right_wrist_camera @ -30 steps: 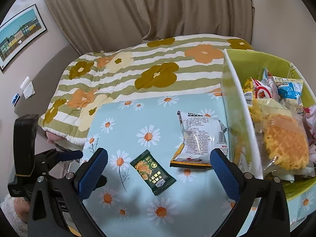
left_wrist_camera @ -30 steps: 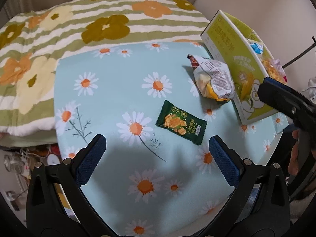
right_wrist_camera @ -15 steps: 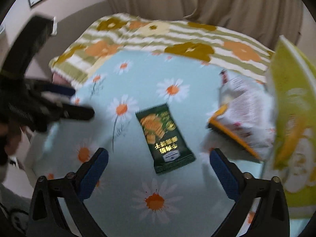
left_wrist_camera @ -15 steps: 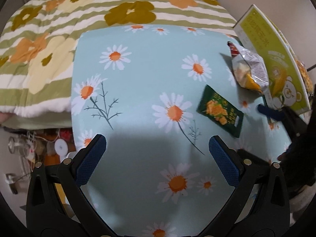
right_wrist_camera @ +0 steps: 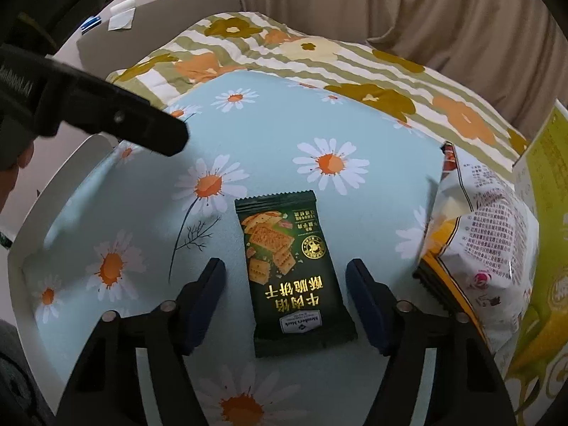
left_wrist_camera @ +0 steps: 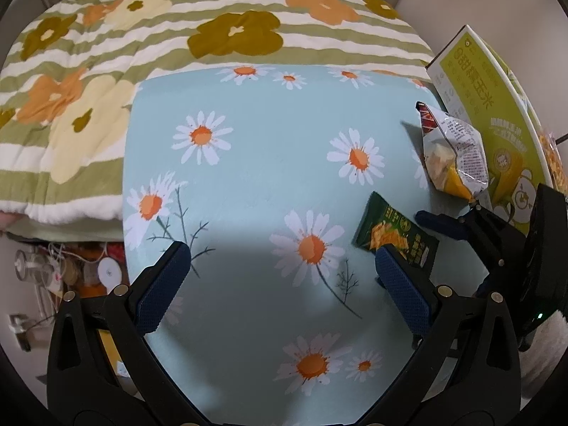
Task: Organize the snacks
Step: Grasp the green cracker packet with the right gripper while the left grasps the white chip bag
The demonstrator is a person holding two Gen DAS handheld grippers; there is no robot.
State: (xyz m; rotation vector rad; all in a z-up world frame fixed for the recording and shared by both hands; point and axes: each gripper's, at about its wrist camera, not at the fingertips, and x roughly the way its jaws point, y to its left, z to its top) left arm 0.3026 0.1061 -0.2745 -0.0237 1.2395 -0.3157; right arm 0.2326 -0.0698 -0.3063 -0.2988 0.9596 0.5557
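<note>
- The right gripper (right_wrist_camera: 287, 294) is pointing steeply down at the lower centre of its view, its blue-padded jaws just closing around the dark green flat biscuit packet (right_wrist_camera: 287, 266), pads either side but not yet pressing.
- The left gripper (left_wrist_camera: 280, 284) is hanging spread wide over the daisy-printed pale blue tabletop (left_wrist_camera: 269, 163), nothing between its jaws.
- The yellow-green cardboard box (left_wrist_camera: 497, 120) is standing at the right edge; its contents are barely showing.
- A white crinkled snack bag (right_wrist_camera: 486, 248) is lying beside the box, right of the green packet.
- A green-striped flowered quilt (left_wrist_camera: 177, 35) is filling the upper frame.
</note>
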